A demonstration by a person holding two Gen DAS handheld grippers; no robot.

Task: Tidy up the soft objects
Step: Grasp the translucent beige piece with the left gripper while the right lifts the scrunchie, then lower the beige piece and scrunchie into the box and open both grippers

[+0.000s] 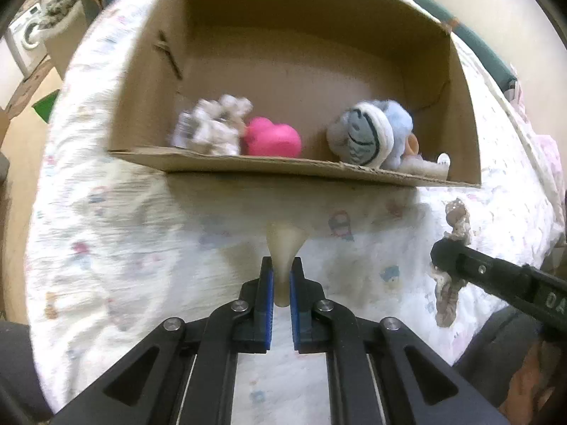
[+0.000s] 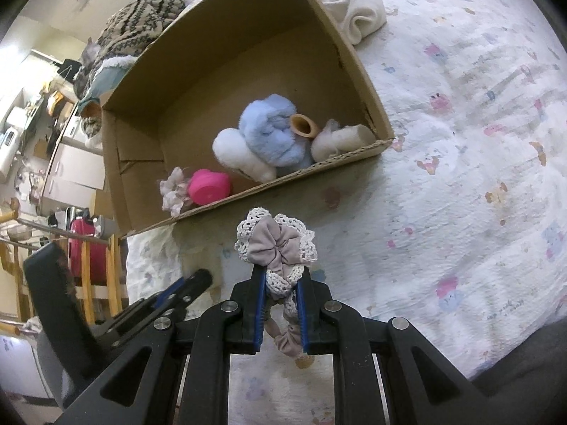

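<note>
A cardboard box (image 1: 248, 164) lies on the bed and also shows in the right wrist view (image 2: 149, 226). Inside are a grey-white scrunchie (image 1: 212, 127), a pink soft object (image 1: 273, 138), and a blue-and-white plush (image 1: 372, 134), also seen in the right wrist view (image 2: 269, 134). My left gripper (image 1: 281, 269) is shut on a cream soft piece (image 1: 285, 244) just in front of the box. My right gripper (image 2: 281, 276) is shut on a grey scrunchie with white lace (image 2: 274, 244), also visible in the left wrist view (image 1: 455, 226).
The bed has a white patterned quilt (image 2: 460, 177). A folded cream cloth (image 2: 358, 14) lies behind the box. A patterned knit pile (image 2: 138, 24) sits at the box's far side. Furniture and a wooden chair (image 2: 92, 276) stand off the bed's edge.
</note>
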